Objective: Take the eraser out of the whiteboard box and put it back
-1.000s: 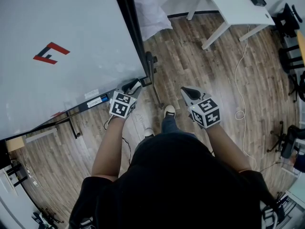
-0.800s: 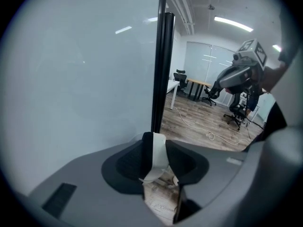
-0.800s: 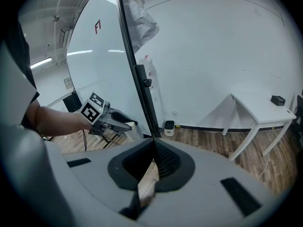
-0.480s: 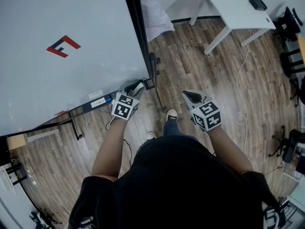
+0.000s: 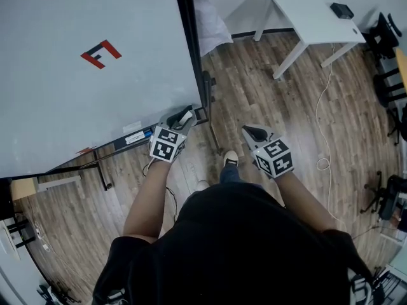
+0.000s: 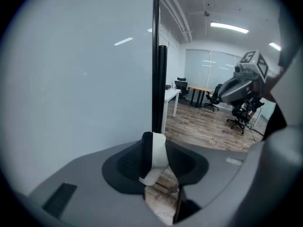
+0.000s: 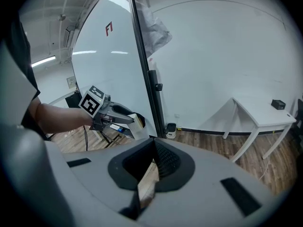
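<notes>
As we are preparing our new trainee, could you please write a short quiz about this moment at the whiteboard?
1. True or false: the right tool holds the eraser.
2. Which tool grips the eraser? A) left tool B) right tool C) neither
3. Fill in: the small black box lies on the white ____.
Key: 1 false; it is shut and empty. 2 A; its jaws have just been closing, with the eraser between them. 3 table.
</notes>
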`<state>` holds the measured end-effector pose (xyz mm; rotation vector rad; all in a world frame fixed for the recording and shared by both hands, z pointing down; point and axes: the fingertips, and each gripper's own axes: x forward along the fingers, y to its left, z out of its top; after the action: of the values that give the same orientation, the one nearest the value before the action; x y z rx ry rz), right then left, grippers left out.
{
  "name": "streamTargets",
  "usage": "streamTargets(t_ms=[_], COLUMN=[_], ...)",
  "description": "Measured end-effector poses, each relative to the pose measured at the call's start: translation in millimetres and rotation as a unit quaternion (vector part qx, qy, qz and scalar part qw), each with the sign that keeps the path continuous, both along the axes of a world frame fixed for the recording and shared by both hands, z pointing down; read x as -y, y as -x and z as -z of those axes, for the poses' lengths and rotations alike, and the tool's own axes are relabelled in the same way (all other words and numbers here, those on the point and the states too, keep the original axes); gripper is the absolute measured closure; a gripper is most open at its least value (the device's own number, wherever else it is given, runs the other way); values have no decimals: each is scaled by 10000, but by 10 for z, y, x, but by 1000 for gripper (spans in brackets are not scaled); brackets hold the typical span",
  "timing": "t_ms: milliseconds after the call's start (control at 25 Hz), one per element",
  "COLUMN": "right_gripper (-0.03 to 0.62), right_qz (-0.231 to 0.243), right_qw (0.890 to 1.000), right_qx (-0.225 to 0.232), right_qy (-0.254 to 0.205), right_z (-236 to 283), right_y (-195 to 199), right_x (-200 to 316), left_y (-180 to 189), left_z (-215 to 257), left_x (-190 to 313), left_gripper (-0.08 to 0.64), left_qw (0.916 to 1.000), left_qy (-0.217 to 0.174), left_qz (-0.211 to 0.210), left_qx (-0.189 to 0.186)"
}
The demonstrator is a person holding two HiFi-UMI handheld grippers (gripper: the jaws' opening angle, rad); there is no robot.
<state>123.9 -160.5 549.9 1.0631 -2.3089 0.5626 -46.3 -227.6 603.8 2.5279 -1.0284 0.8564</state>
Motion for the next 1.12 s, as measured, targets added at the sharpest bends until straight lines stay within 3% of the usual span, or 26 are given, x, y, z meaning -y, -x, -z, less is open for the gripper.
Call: streamTargets(t_ms=[760, 1120], right_gripper=[598, 599], right_qz=[-111, -101], right_qw=[9996, 9994], right_qx=[72, 93], right_qy=[-259, -304], right_z=[206, 254], right_y=[153, 221], right_x=[-167, -269], left_y=[172, 415], left_z=[488, 500], left_x=[-150, -332], left_gripper=[410, 410], left_qw=[9987, 9986], left_qy=[-419, -301], left_qz=[125, 312], left_qx=[-268, -307])
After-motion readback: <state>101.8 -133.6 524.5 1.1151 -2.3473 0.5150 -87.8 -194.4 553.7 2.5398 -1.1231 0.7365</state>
